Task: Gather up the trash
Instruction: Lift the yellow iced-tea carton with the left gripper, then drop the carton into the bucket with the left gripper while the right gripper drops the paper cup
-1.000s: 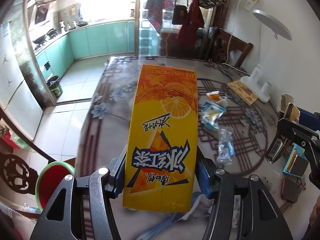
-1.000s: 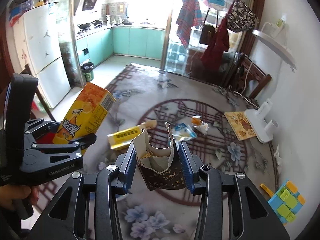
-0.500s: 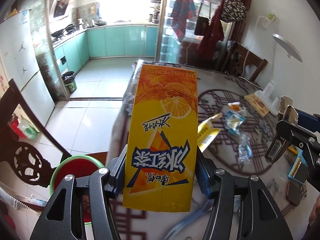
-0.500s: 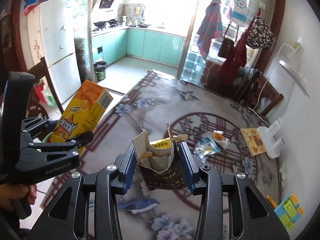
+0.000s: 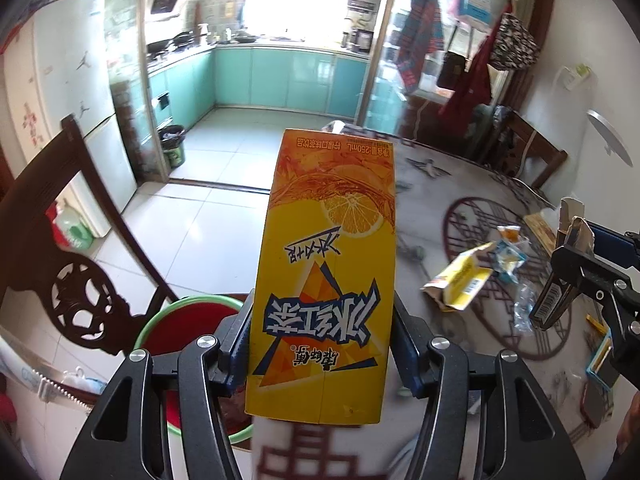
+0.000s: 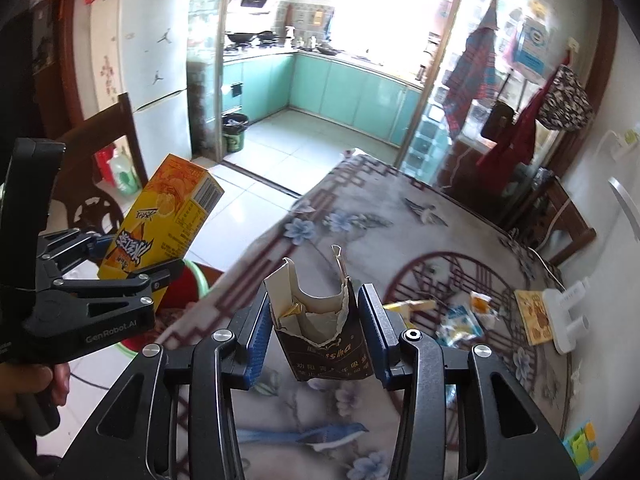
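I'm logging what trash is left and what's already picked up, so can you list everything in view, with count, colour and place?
Iced tea carton: 1, yellow-orange, held over the bin beside the table edge.
Torn cigarette pack: 1, dark brown, held above the table.
Bin: 1, red with green rim, on the floor beside the table.
Flattened carton: 1, yellow, on the table.
Snack wrappers: about 3, blue, orange and clear, mid-table.
Table: 1, floral cloth.
Wooden chair: 1, dark, left of the bin.
Left gripper: shut on the carton.
Right gripper: shut on the pack.
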Demonstrator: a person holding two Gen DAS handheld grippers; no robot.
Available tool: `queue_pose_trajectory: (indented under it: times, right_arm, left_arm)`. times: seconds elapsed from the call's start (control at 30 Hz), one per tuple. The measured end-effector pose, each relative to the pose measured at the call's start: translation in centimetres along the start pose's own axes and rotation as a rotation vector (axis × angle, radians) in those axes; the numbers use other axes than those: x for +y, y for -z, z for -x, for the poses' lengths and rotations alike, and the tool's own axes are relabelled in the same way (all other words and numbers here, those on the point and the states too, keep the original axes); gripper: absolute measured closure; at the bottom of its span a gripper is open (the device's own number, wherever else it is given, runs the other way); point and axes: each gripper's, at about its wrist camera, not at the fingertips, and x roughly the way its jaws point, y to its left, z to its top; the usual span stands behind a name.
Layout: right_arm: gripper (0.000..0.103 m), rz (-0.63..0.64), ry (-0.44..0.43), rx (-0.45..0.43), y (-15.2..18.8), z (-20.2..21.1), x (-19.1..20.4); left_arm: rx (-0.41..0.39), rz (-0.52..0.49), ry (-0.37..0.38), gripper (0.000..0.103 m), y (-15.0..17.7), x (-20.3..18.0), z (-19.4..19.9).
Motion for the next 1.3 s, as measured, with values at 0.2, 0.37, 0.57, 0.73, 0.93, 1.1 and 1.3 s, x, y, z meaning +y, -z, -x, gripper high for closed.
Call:
queue_pose_trajectory:
  times: [0.2, 0.37, 0.57, 0.73, 0.93, 1.1, 1.3]
  right_arm:
    - [0.062, 0.044, -0.040, -0.001, -1.1, -0.8, 3.0]
    - [0.062, 0.075, -0.073, 0.000, -1.9, -1.5, 5.3]
    - [0.062, 0.072, -0.141, 0.018, -2.2, -2.6, 7.2]
    - [0.062, 0.018, -0.262, 0.049, -2.1, -4.2, 8.1]
    - [0.061, -0.058, -0.371, 0.116, -1.3, -7.0, 8.8]
    - [0.061, -0.142, -0.465, 0.191, -0.6, -10.0, 9.6]
    - [0.059, -0.174, -0.524, 0.245, -0.5, -12.6, 11.3]
  left_arm:
    - [0.001, 0.050, -0.035, 0.046, 0.6, 3.8, 0.3]
    - [0.001, 0.086, -0.063, 0.046, 1.1, 6.7, 0.6]
    - [0.003, 0.112, -0.091, 0.046, 1.6, 9.3, 0.9]
    - [0.017, 0.142, -0.110, 0.046, 2.2, 11.4, 0.5]
    - [0.066, 0.182, -0.139, 0.046, 3.8, 13.9, -1.0]
    - [0.129, 0.206, -0.159, 0.046, 5.8, 15.4, -3.0]
    - [0.203, 0.226, -0.174, 0.046, 7.7, 16.5, -5.3]
